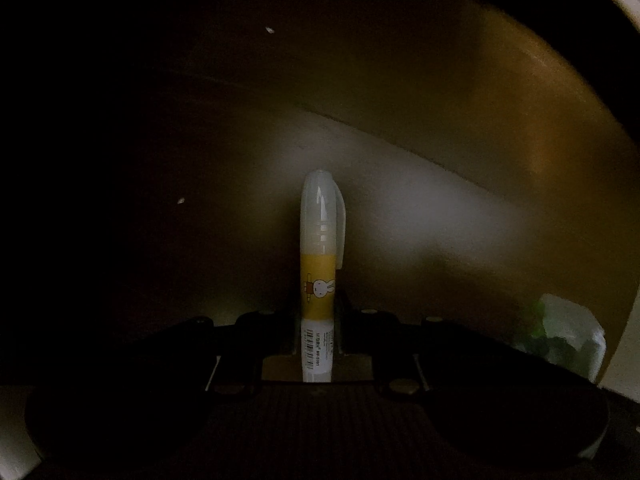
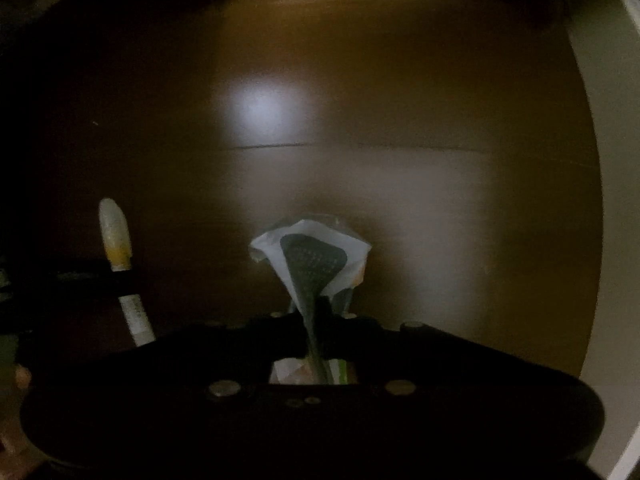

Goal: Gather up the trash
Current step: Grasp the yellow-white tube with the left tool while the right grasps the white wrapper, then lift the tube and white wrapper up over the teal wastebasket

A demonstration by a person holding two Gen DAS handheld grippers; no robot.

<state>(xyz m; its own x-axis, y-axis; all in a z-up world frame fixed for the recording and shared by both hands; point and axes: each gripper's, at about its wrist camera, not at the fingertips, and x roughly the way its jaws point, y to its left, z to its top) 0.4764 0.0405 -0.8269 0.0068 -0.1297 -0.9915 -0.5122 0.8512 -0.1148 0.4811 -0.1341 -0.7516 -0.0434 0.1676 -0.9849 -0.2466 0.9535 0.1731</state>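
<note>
A short marker pen (image 1: 318, 264) with a cloudy white cap and a yellow cartoon label sticks straight out between the dark fingers of my left gripper (image 1: 319, 312), which is shut on its lower barrel. In the right wrist view the same pen (image 2: 116, 236) shows at the left, clamped in the left gripper (image 2: 96, 276). My right gripper (image 2: 320, 310) is shut on a crumpled white wrapper (image 2: 312, 256) with a dark patch and a green edge. That wrapper (image 1: 568, 336) also appears dimly at the lower right of the left wrist view.
Below both grippers lies a dim brown wooden surface (image 2: 400, 120) with a thin seam (image 2: 360, 146) across it and a bright glare spot. A pale white curved edge (image 2: 612, 160) runs down the right side. The left part of the left wrist view is nearly black.
</note>
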